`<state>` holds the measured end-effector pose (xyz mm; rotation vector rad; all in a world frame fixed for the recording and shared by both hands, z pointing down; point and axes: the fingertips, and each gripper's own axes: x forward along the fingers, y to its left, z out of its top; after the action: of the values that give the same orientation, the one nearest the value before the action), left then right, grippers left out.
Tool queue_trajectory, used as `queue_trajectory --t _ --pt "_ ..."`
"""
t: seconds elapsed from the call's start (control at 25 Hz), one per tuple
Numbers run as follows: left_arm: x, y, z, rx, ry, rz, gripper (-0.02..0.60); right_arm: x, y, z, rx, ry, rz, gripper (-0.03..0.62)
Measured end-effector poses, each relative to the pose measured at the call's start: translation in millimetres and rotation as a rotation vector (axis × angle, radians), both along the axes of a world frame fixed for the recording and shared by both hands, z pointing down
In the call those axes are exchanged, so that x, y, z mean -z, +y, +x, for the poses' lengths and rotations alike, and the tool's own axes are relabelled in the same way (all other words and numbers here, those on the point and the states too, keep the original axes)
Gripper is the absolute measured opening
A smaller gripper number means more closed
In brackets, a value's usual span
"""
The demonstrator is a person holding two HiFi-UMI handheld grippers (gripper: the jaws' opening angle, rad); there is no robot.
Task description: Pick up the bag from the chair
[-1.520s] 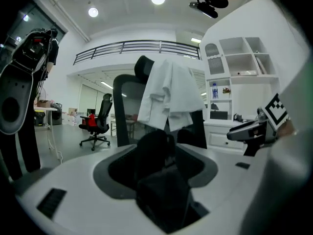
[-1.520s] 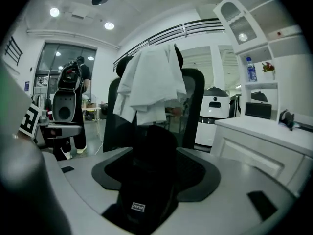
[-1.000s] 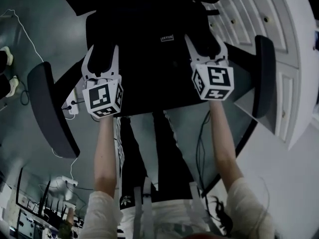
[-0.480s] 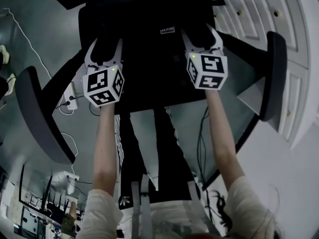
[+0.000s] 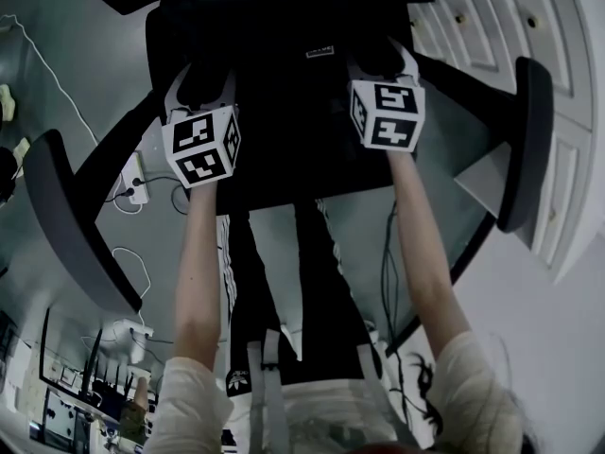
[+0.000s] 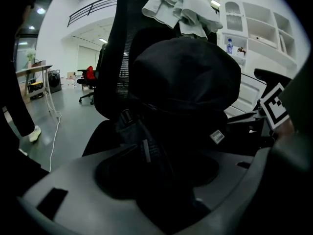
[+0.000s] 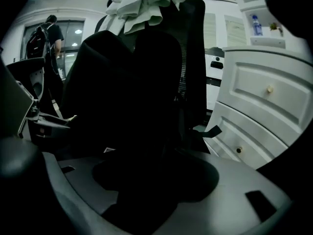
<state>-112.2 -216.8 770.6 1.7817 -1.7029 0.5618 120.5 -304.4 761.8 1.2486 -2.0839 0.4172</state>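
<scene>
The left gripper [image 5: 201,76] and right gripper [image 5: 381,59] have pushed further onto the bag [image 5: 284,26], both spread wide around its fabric.

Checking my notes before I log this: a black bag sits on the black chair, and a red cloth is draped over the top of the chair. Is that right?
Not quite. The cloth draped over the top of the chair is white, not red; the left gripper view shows this plainly. The rest holds: a black bag sits on the black chair.

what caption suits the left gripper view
Left claw open at the black fabric backpack on a black mesh office chair, pale cloth draped above
</scene>
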Motion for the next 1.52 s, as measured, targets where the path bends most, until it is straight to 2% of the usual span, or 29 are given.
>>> queue_trajectory --t 0.16,0.36,0.56,0.8,1.04,1.32,1.52 --pt "0.5 -2.4 1.7 -0.001 0.001 0.009 0.23 -5.4 -0.5 -2.2 -0.047 -0.045 -0.038 0.225" --pt "0.4 -3.3 6.9 0.0 0.035 0.016 0.17 -7.6 2.7 -6.8 0.004 -0.06 -0.069 0.15" --pt "0.9 -5.6 7.6 0.015 0.028 0.024 0.135 -9.0 1.6 -12.6 0.015 -0.084 -0.095 0.102" --pt "1.7 -6.2 8.3 0.024 0.044 0.033 0.117 -8.4 1.7 -14.0 0.024 -0.091 -0.085 0.082" --pt "8.0 -5.8 9.3 0.027 -0.017 0.074 0.106 -5.1 2.6 -14.9 0.031 -0.095 -0.067 0.074" --pt "25.1 -1.9 14.7 -0.011 -0.038 0.089 0.098 4.1 14.6 -7.7 0.004 -0.114 -0.069 0.071" --pt "53.9 1.7 19.4 -0.029 -0.046 0.129 0.096 31.4 20.1 -2.6 -0.003 -0.107 -0.038 0.069"
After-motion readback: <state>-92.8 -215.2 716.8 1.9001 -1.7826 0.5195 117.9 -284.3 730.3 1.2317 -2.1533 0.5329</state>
